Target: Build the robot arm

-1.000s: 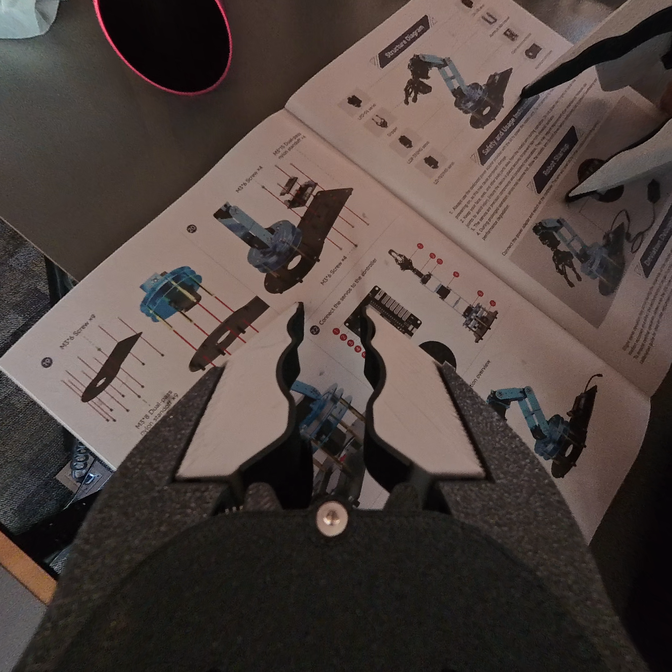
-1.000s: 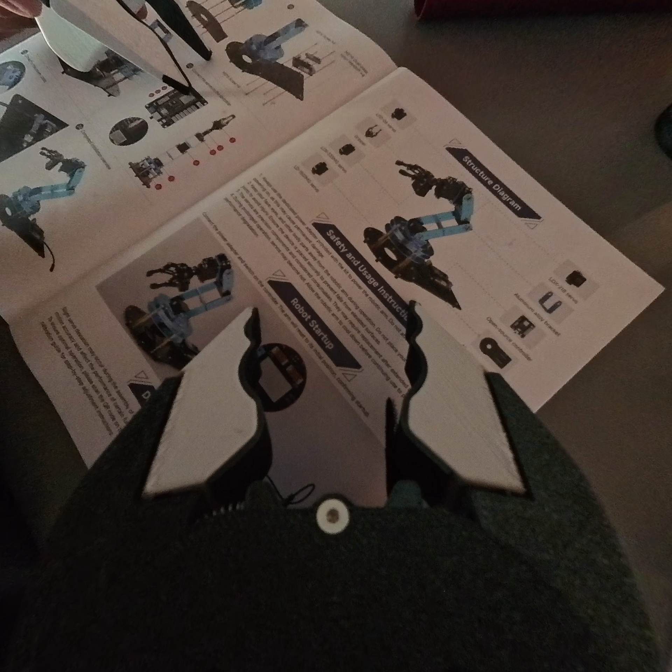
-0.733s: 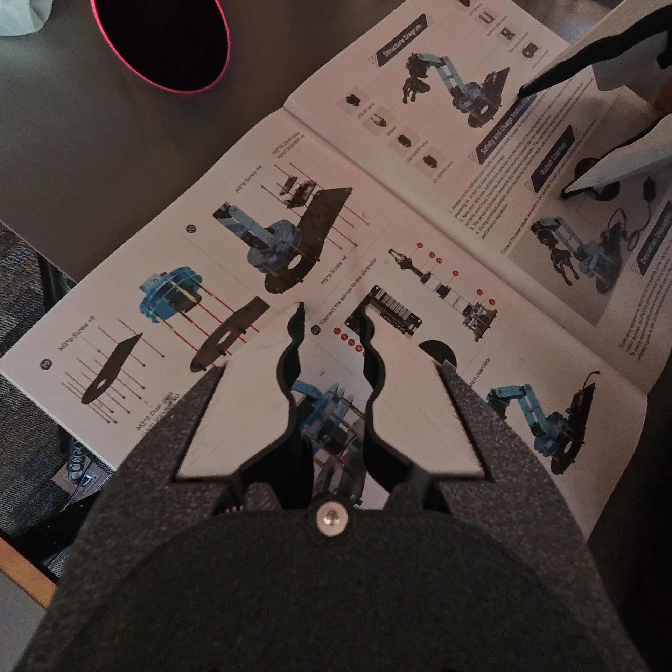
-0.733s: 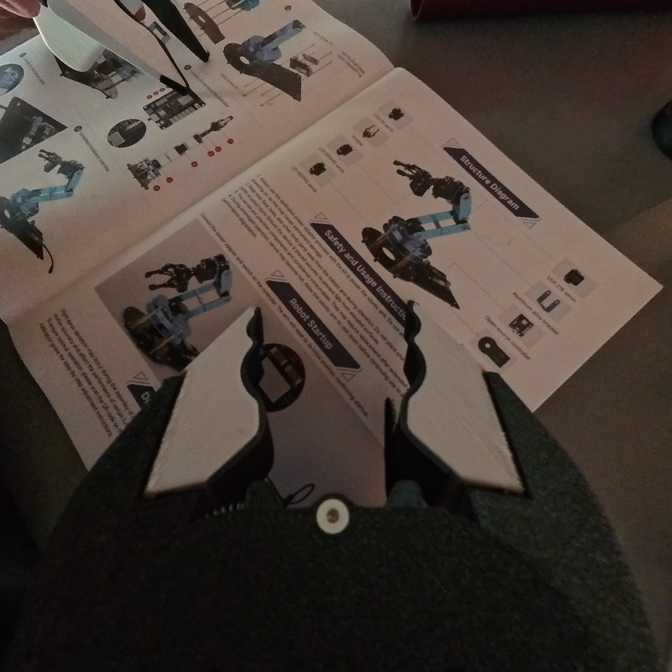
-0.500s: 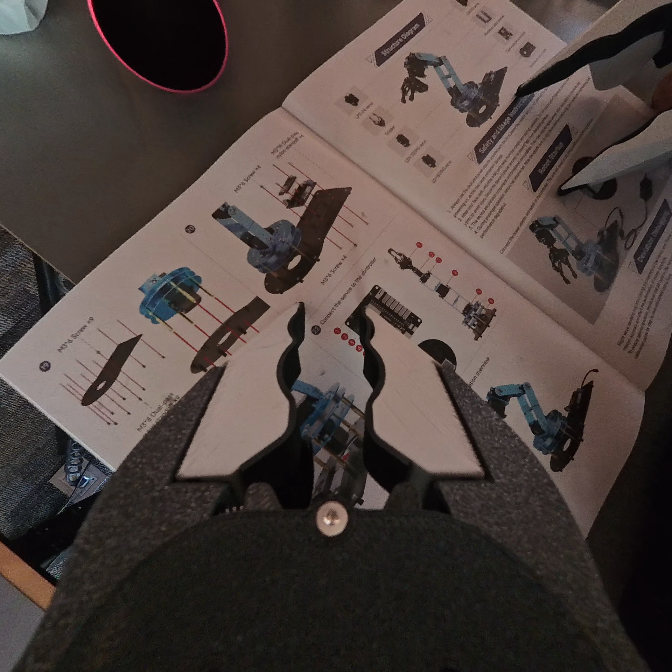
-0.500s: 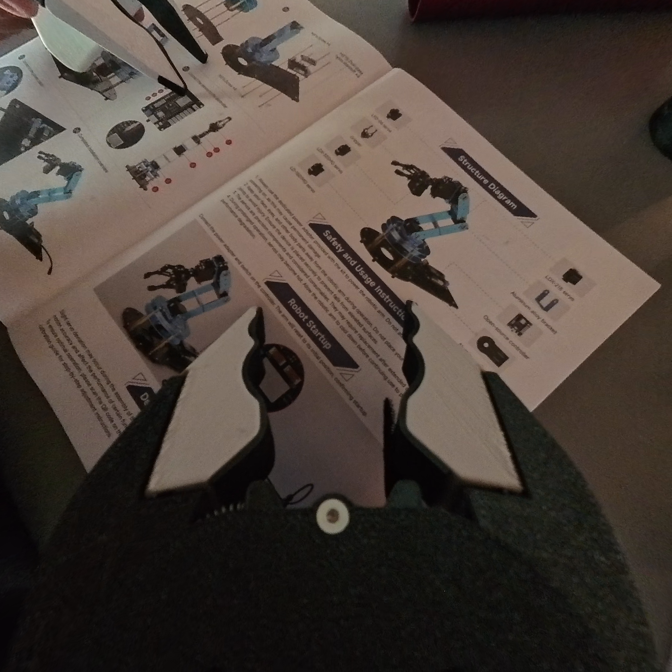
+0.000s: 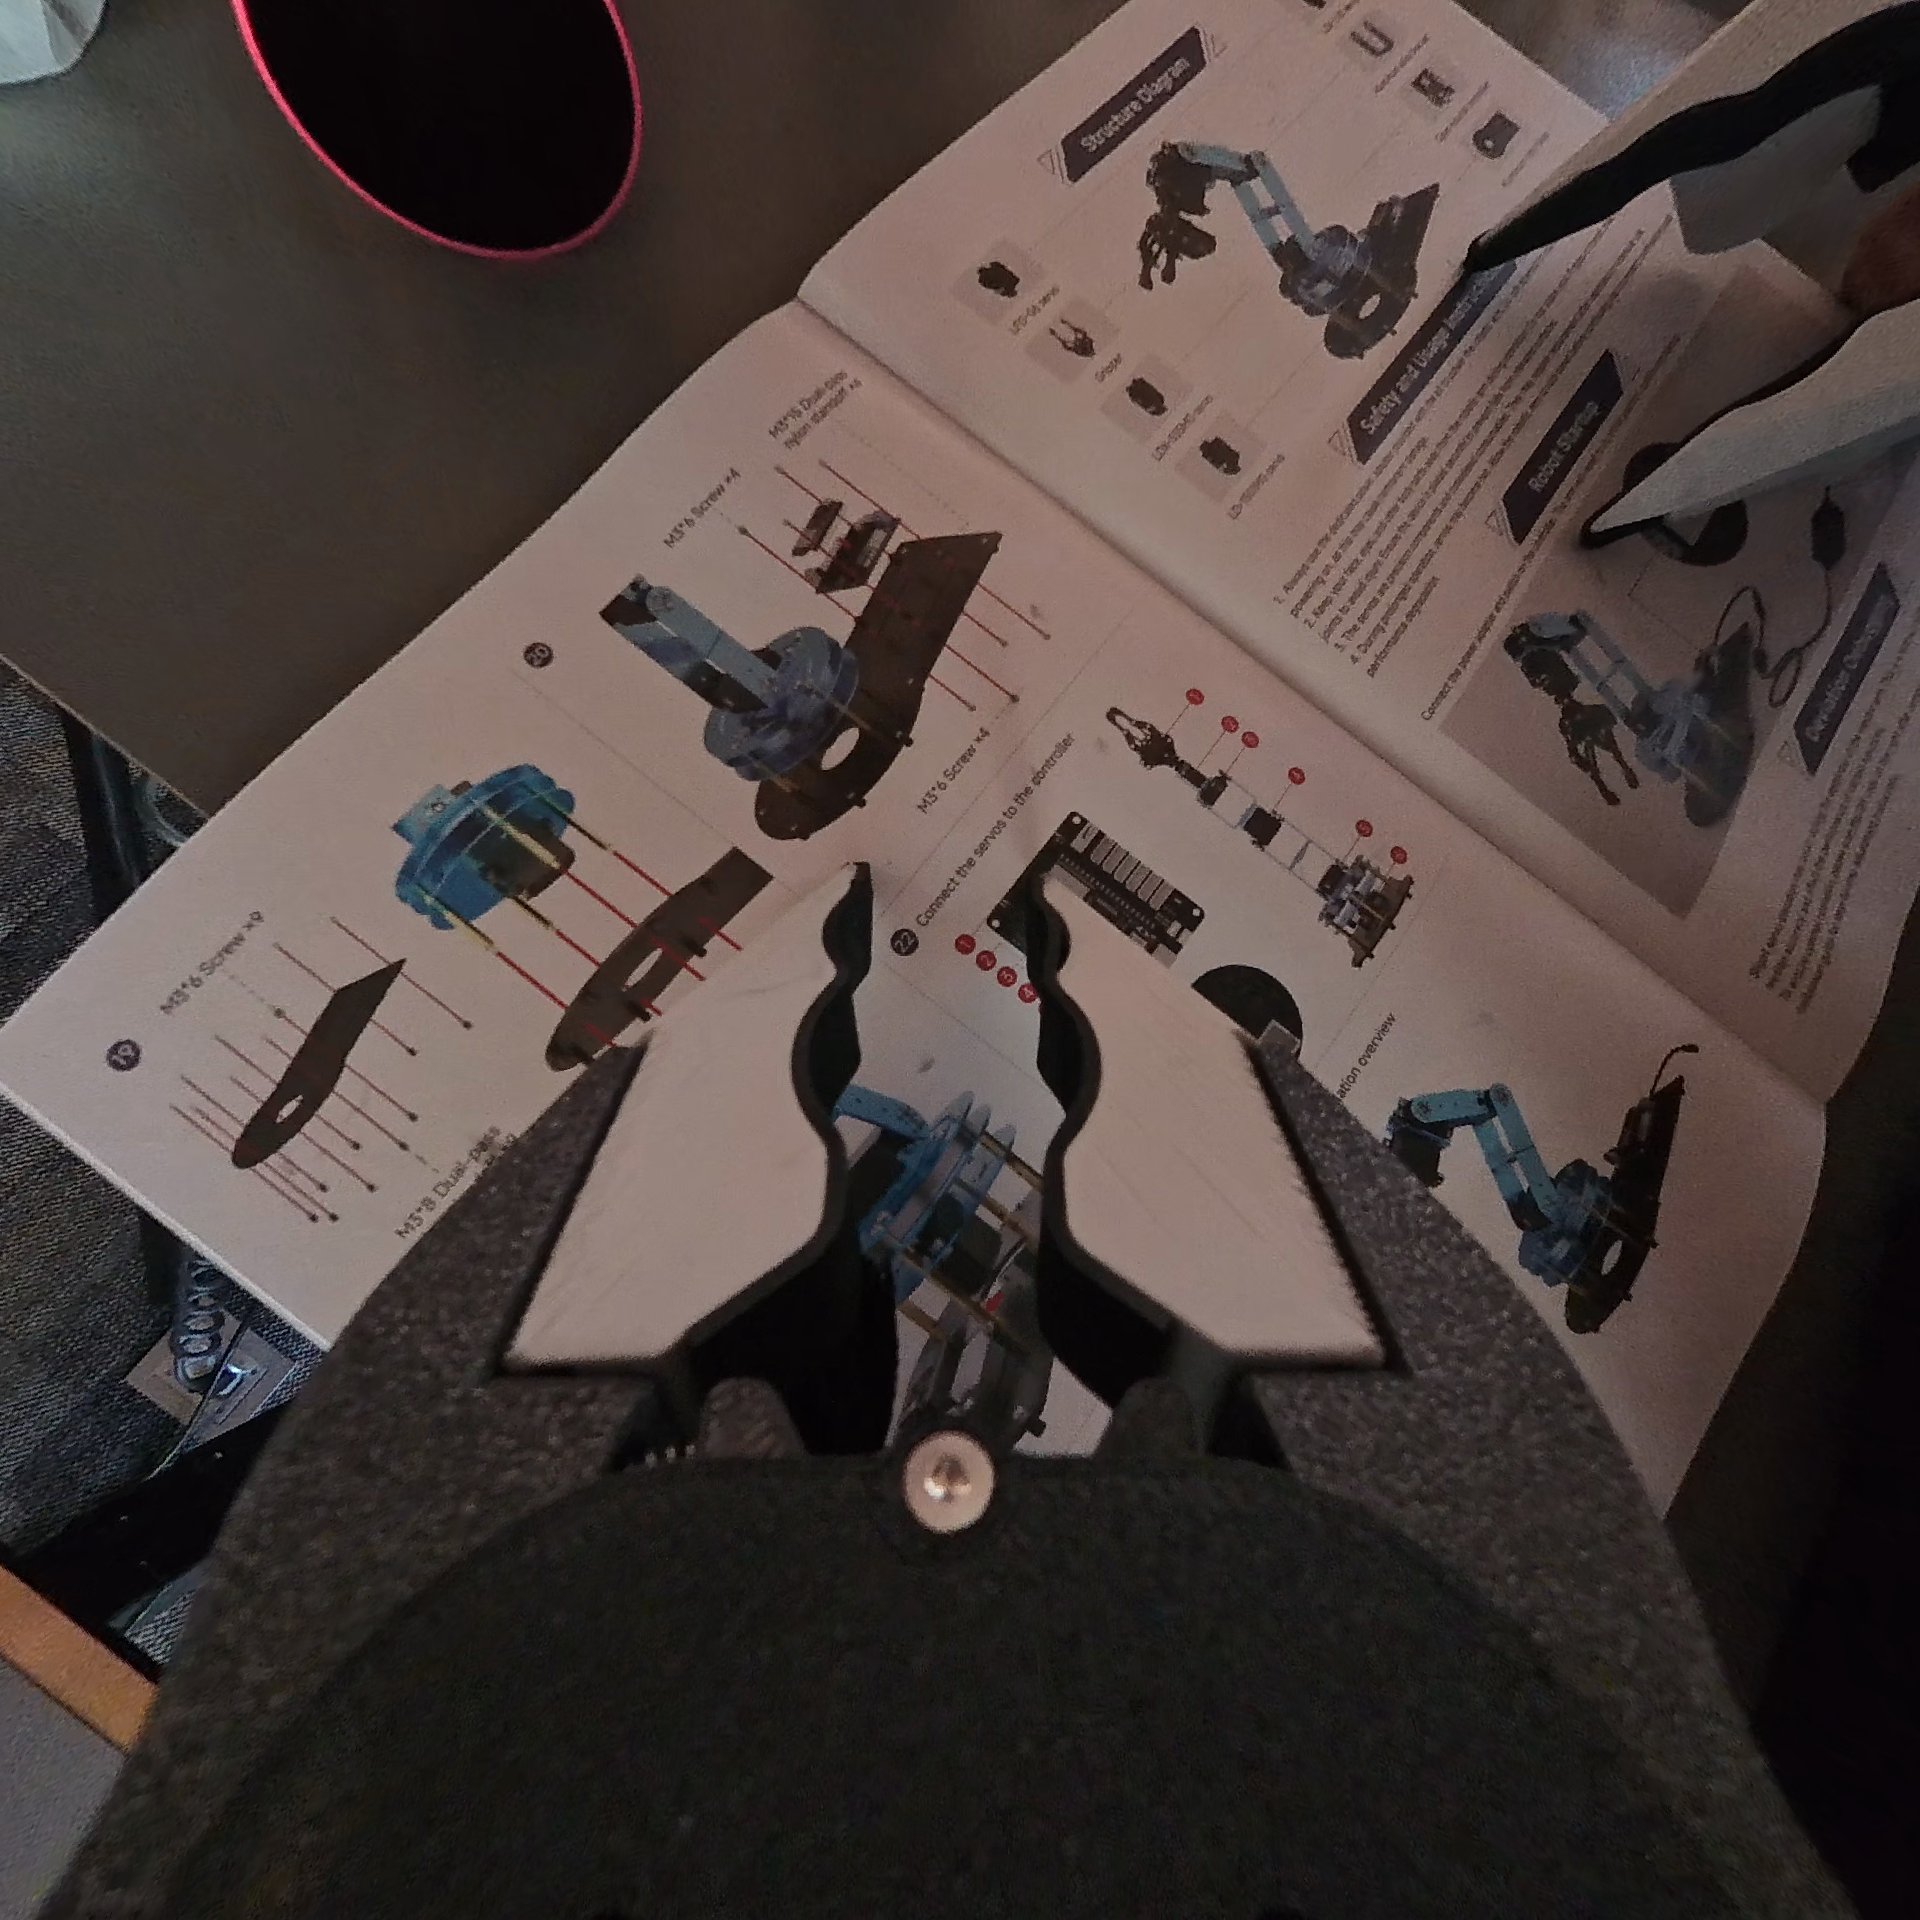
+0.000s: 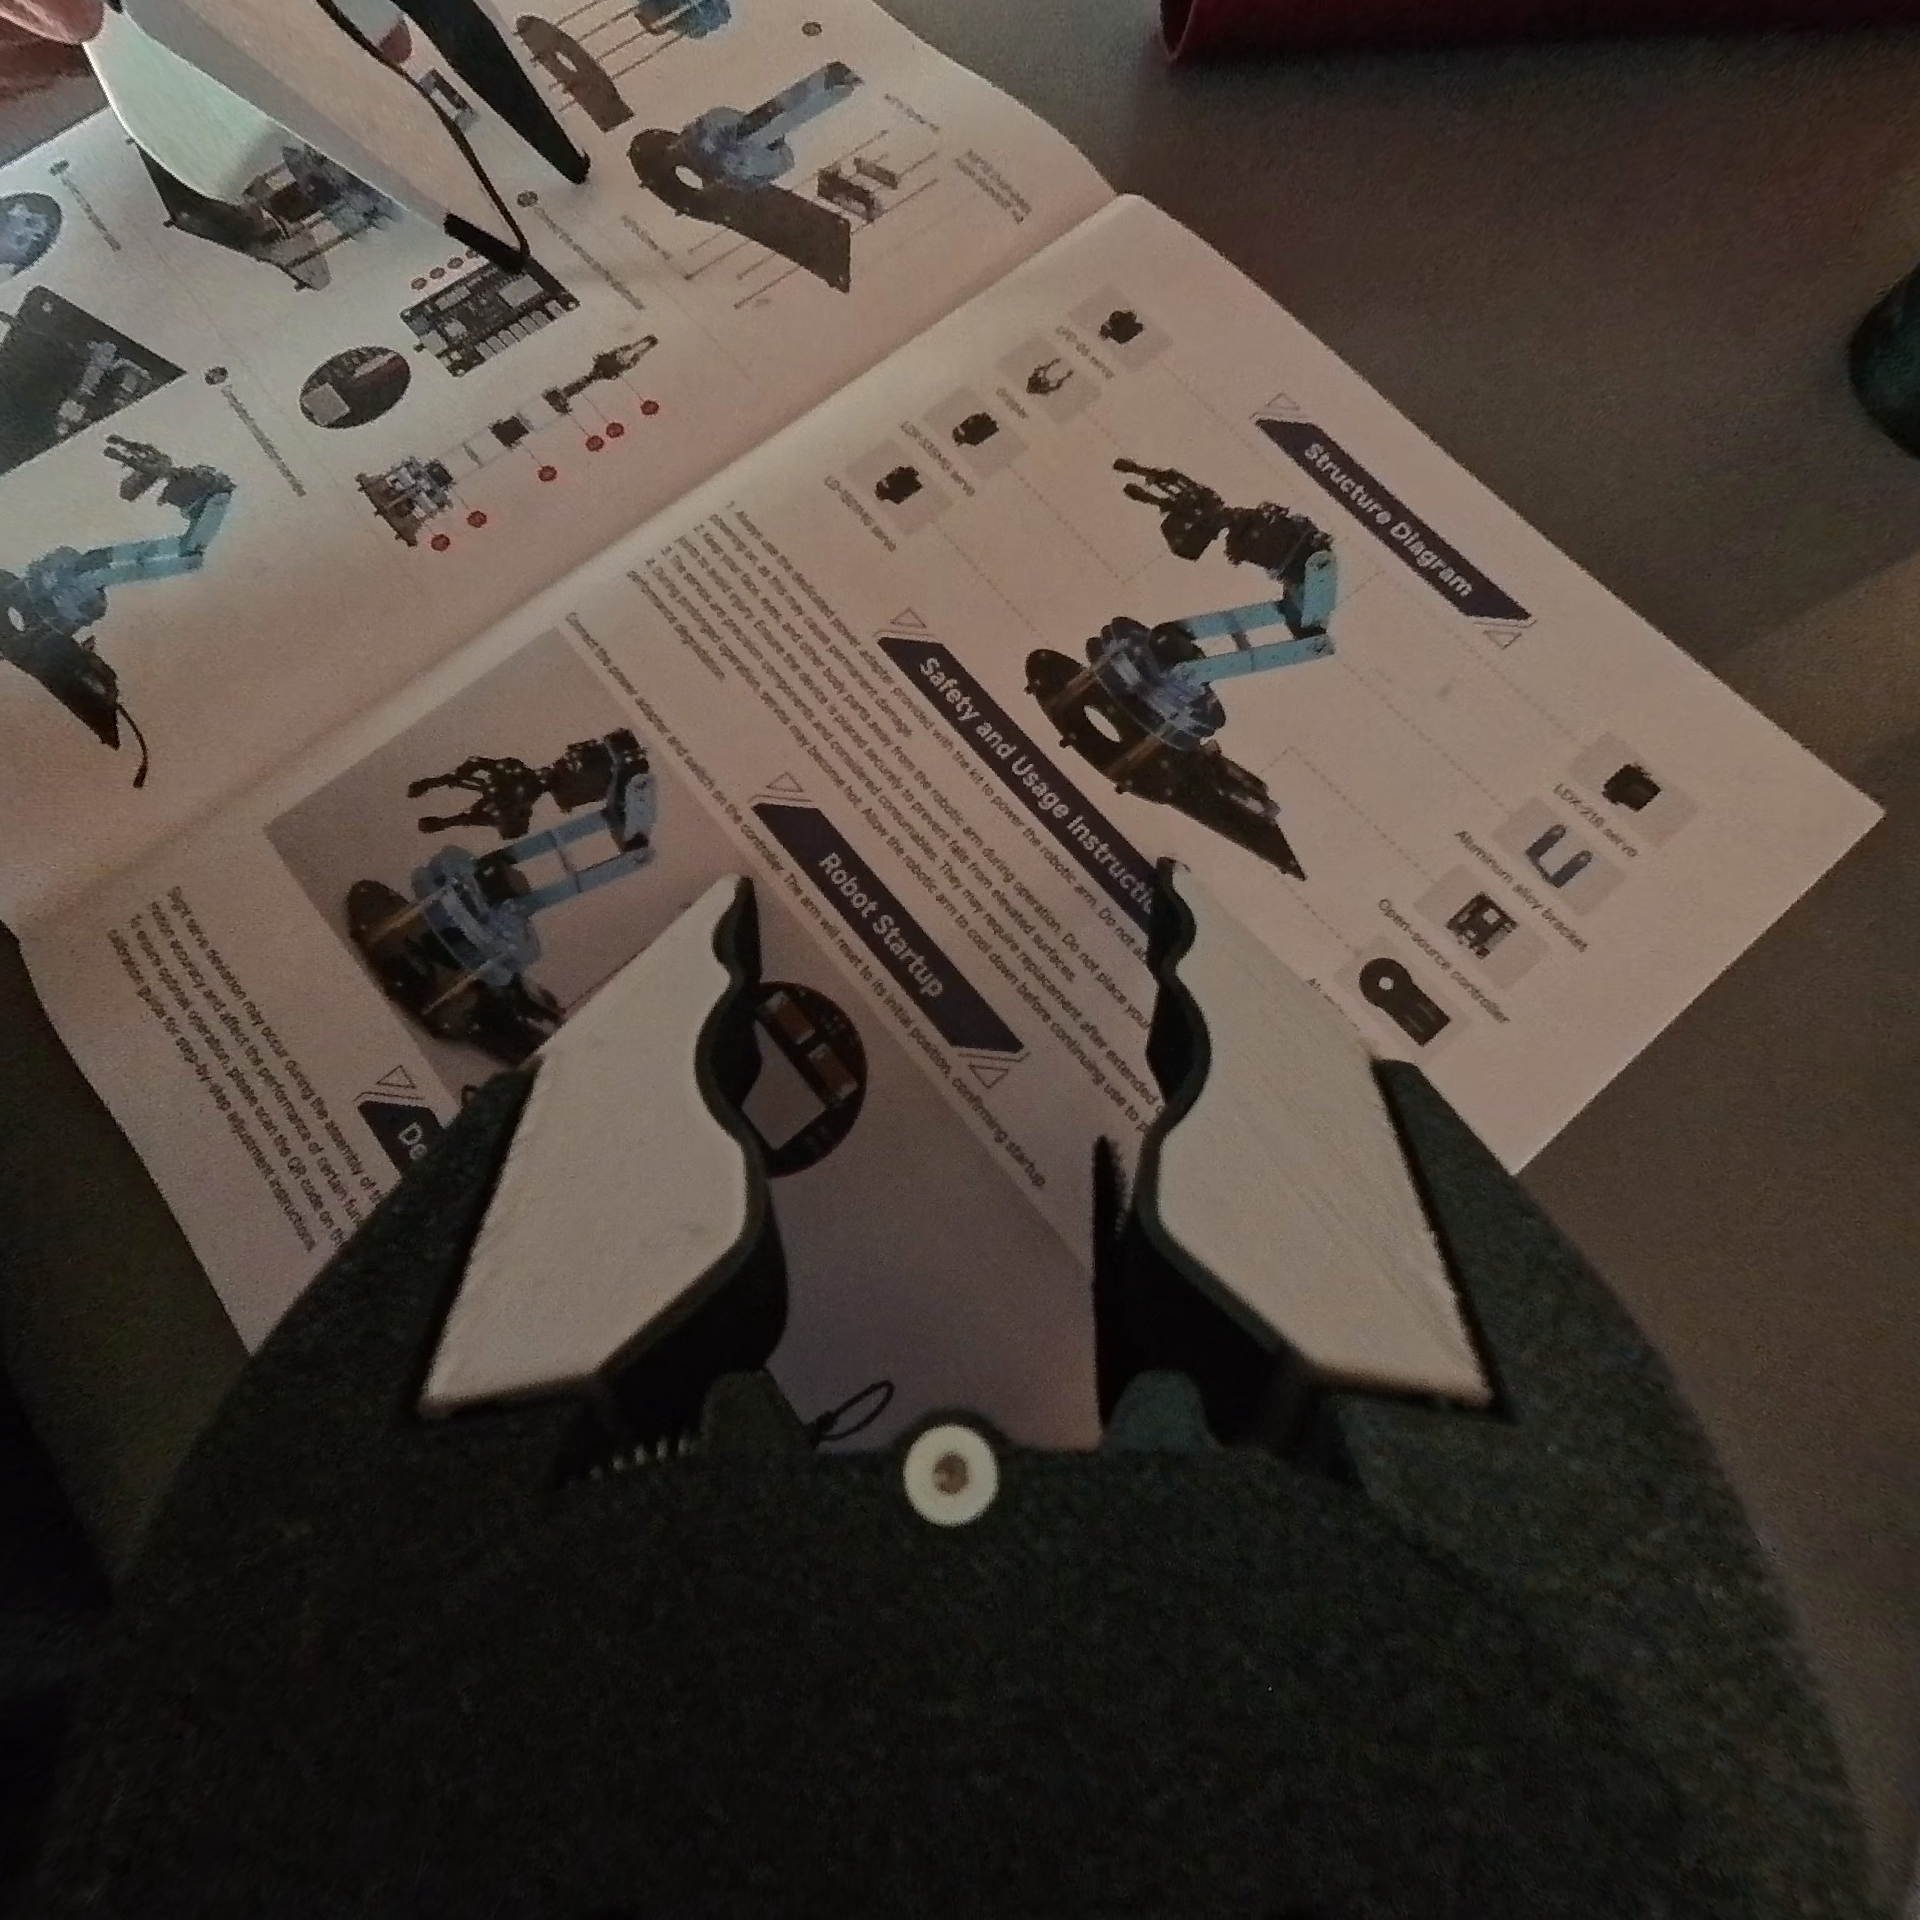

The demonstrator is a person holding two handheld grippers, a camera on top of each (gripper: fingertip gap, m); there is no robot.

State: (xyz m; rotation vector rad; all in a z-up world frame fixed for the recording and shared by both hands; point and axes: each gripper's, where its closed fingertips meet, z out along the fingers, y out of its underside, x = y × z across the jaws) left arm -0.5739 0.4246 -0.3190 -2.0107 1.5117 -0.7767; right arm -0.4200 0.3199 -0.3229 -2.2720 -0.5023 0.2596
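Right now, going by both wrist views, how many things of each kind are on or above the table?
claws: 2, the left claw and the right claw, both open and empty
instruction sheet: 1, unfolded flat
pink-rimmed round thing: 1
white thing: 1, cut off at the corner
dark green thing: 1, cut off at the edge
Total: 6

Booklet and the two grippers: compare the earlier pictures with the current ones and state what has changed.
Almost nothing. In both views the booklet drifts slightly across the picture, so the cameras barely shifted. The left gripper and right gripper stay open above its pages, gripping nothing. The dark round object with a red rim stays beside the booklet.
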